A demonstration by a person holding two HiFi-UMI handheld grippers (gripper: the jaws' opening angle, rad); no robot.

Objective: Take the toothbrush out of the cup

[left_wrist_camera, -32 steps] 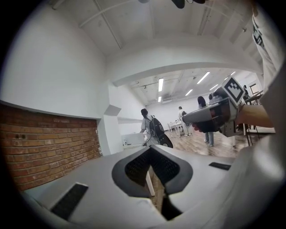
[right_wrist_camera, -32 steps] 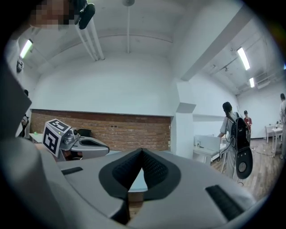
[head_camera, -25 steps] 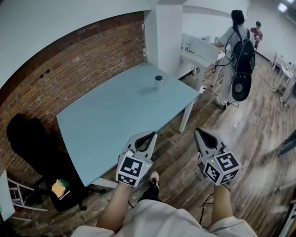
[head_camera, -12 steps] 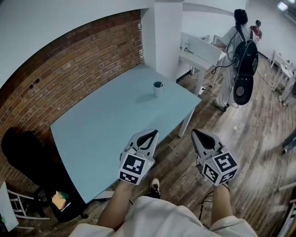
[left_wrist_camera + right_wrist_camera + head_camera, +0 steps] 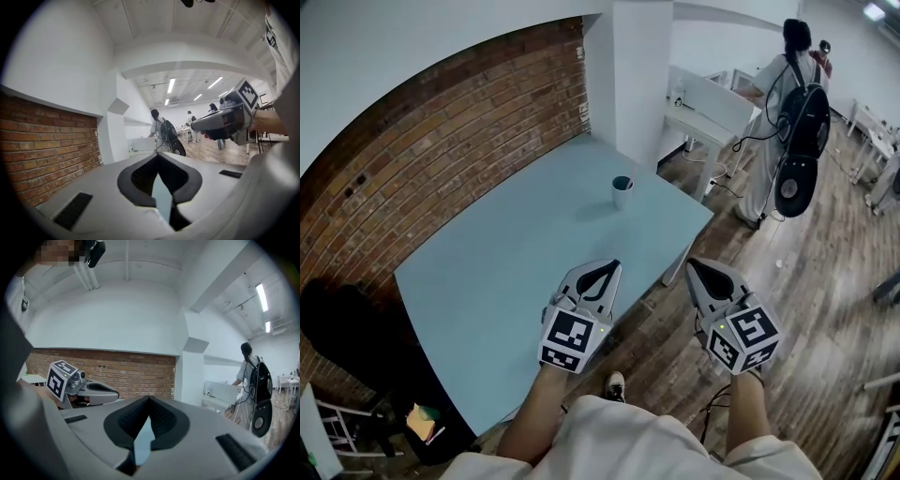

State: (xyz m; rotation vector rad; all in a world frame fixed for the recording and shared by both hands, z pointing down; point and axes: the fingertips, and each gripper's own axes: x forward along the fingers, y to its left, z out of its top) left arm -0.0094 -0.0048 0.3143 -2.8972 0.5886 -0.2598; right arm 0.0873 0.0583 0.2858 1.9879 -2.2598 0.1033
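A small white cup (image 5: 622,191) with a dark teal inside stands far out on the light blue table (image 5: 516,253), towards its far right corner. No toothbrush can be made out in it at this distance. My left gripper (image 5: 613,267) hovers over the table's near edge, shut on nothing. My right gripper (image 5: 693,265) is beside it over the wooden floor, also shut and empty. Seen from the left gripper view, the jaw tips of the left gripper (image 5: 157,157) touch, and the right gripper (image 5: 220,125) shows alongside. The right gripper (image 5: 149,399) shows the same in its own view.
A brick wall (image 5: 441,141) runs behind the table and a white pillar (image 5: 637,75) stands at its far corner. A person with a black backpack (image 5: 795,112) stands at a white desk (image 5: 712,101) at the back right. A dark chair (image 5: 347,328) sits at the left.
The table and cup have slid lower and nearer in the head view as the person stepped closer. Both grippers stay shut and side by side.
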